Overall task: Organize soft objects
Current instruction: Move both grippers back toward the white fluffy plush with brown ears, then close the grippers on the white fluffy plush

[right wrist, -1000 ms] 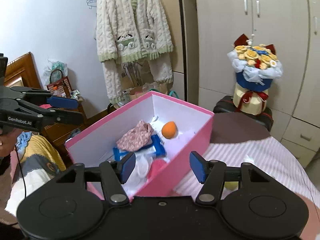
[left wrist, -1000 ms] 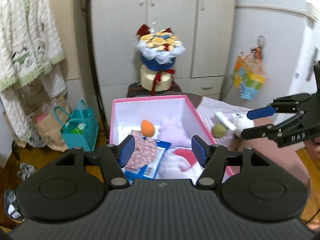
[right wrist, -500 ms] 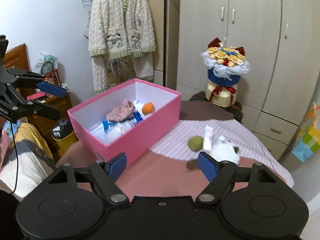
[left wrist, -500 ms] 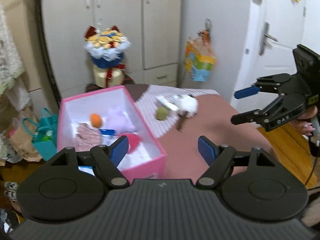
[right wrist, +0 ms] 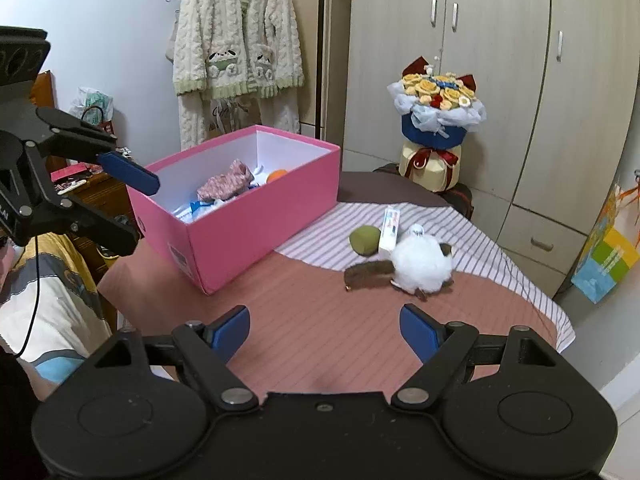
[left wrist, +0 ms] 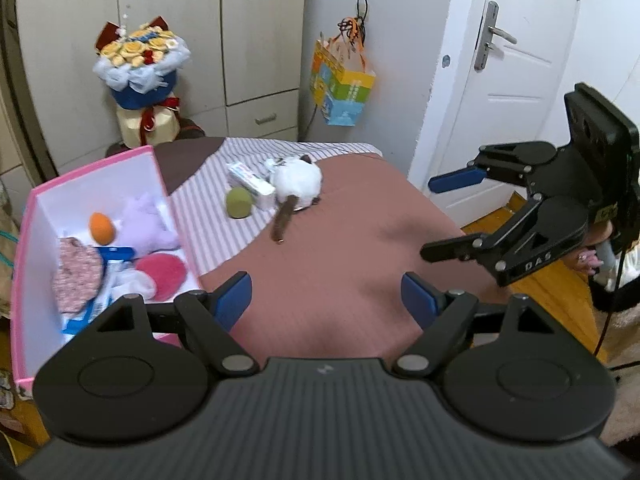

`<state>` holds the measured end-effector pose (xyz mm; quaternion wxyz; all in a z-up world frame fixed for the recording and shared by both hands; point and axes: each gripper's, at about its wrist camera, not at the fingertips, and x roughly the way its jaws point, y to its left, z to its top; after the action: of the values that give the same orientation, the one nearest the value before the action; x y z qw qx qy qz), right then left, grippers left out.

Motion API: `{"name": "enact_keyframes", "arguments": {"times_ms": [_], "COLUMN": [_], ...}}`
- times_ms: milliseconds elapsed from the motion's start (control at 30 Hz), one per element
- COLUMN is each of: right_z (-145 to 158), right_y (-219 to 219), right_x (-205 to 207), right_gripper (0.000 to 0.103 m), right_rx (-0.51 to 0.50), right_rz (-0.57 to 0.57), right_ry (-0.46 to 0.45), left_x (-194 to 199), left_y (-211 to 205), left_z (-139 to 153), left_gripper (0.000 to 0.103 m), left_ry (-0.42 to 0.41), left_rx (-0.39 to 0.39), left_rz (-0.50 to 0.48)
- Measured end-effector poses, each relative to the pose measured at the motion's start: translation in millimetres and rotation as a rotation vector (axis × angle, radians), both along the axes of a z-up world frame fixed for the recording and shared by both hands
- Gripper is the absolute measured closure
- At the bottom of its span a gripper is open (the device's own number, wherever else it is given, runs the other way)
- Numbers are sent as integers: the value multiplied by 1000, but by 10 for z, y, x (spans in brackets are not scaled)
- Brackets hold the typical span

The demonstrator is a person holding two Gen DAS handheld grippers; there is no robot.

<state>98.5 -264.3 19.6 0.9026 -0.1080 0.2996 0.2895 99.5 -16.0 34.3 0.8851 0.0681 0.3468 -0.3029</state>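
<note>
The pink box (left wrist: 160, 176) (right wrist: 260, 216) stands on the left of the table, holding an orange egg shape (left wrist: 102, 226), a purple plush (left wrist: 146, 226), a floral cloth (left wrist: 76, 276) and a red pad (left wrist: 160, 270). On the striped cloth lie a white plush toy (left wrist: 298, 182) (right wrist: 420, 266) with a brown tail, a green soft ball (left wrist: 239, 202) (right wrist: 364, 240) and a small white carton (left wrist: 250, 178) (right wrist: 388, 228). My left gripper (left wrist: 326, 300) (right wrist: 132, 208) hovers over the table's near side, jaws opening, nothing between them. My right gripper (right wrist: 324, 328) (left wrist: 444, 216) is also opening and empty, short of the plush.
A flower bouquet (right wrist: 436, 120) stands behind the table before the wardrobe (right wrist: 500, 80). A knitted cardigan (right wrist: 236, 48) hangs at the back left. A colourful paper bag (left wrist: 340, 88) hangs beside a white door (left wrist: 500, 80). A person's sleeve (right wrist: 48, 288) is at the table's left edge.
Both grippers have drawn back from over the pink box and swung toward the table's middle. Their jaws stand wider than before. The plush, ball and carton have come into fuller view.
</note>
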Motion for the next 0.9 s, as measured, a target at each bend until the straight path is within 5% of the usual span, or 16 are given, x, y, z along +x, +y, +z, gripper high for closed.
{"name": "enact_keyframes", "arguments": {"times_ms": [300,733,900], "right_z": [-352,-776,-960], "right_y": [-238,-370,-368], "right_x": [205,1129,1464], "right_gripper": [18,18,16], "right_rx": [2,20,14], "right_rz": [5,41,16], "right_ry": [-111,-43,-114], "left_x": [422,1107,1386], "left_y": [-323,-655,-733], "left_z": [-224,-782,-919], "left_gripper": [22,25,26], "left_ry": [32,56,40], "left_rx": [-50,-186,-224], "left_rz": [37,198,264]}}
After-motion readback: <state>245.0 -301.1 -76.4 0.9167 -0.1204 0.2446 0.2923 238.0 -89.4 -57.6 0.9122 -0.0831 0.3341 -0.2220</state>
